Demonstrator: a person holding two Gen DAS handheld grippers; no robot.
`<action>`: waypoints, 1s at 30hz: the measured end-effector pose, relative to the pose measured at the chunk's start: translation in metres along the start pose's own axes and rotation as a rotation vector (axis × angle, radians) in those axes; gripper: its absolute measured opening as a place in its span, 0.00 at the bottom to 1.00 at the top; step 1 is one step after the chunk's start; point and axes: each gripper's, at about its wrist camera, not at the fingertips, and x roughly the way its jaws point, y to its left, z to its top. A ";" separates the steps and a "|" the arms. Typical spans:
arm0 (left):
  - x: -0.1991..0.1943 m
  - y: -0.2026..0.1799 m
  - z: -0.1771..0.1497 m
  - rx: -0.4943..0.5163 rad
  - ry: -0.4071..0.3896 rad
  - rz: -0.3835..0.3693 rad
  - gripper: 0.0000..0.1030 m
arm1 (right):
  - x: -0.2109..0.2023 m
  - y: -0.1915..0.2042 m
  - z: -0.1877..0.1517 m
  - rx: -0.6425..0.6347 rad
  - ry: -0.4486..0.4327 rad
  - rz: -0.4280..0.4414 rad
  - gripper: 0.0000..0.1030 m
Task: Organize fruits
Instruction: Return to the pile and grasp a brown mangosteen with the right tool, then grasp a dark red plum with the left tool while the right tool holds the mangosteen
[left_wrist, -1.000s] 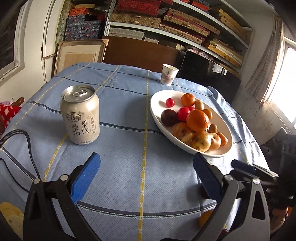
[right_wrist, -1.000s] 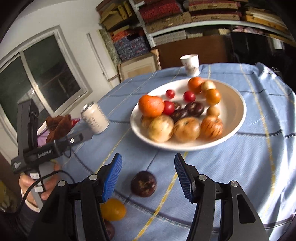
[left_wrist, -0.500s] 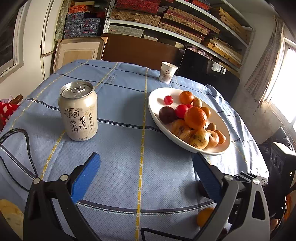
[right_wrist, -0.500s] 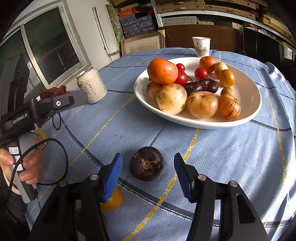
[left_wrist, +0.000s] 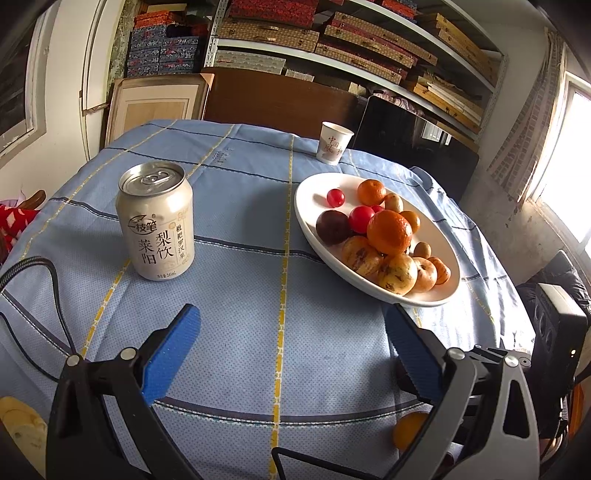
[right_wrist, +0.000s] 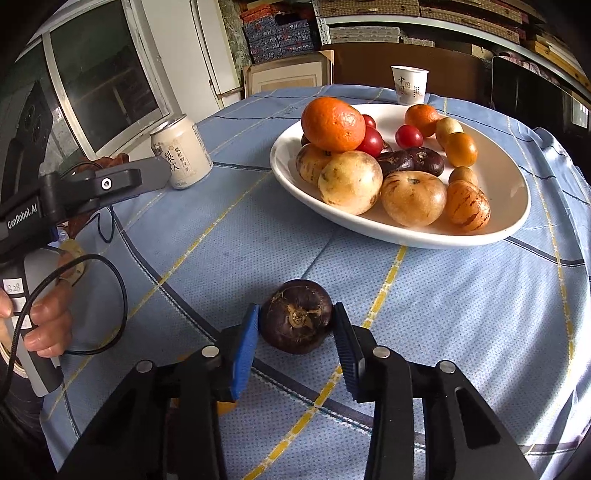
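A small orange fruit (left_wrist: 408, 430) shows only partly behind the left gripper's right finger (left_wrist: 413, 347); another orange fruit (right_wrist: 225, 407) peeks below the right gripper's left finger (right_wrist: 243, 347). Whether those pads grip the dark mangosteen (right_wrist: 298, 320) between them is unclear.

A lived-in home room: a table under a blue checked tablecloth (left_wrist: 240, 325), and behind the table, wall shelves (left_wrist: 369, 48) stacked with patterned boxes, a framed panel (left_wrist: 155, 99), and windows.
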 end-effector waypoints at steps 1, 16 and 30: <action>0.000 0.000 0.000 0.002 0.001 0.000 0.95 | -0.001 -0.002 0.000 0.009 -0.005 0.001 0.39; -0.029 -0.045 -0.038 0.273 0.090 -0.318 0.78 | -0.092 -0.035 -0.033 0.139 -0.260 0.074 0.39; -0.043 -0.068 -0.091 0.293 0.205 -0.415 0.60 | -0.109 -0.036 -0.050 0.138 -0.317 0.095 0.39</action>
